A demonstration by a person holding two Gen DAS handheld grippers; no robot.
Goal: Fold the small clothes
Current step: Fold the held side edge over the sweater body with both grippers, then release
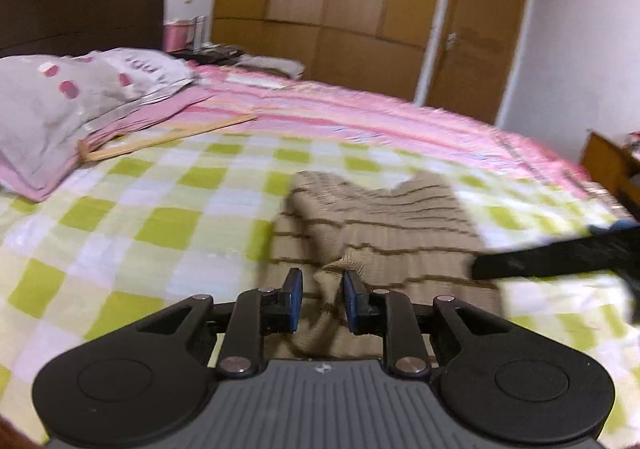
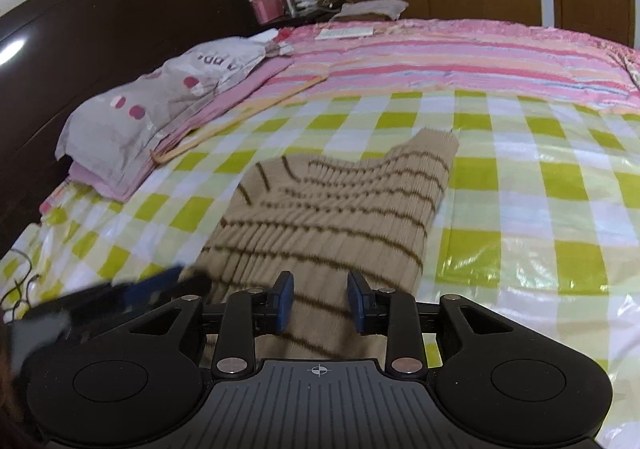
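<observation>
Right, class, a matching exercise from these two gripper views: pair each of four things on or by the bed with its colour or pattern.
Things:
1. knitted top
2. bed cover
3. pillow
4. headboard

Descriptions:
A. dark brown
B. grey with pink spots
C. beige with thin brown stripes
D. green and white checks

Pairs: 1-C, 2-D, 3-B, 4-A
</observation>
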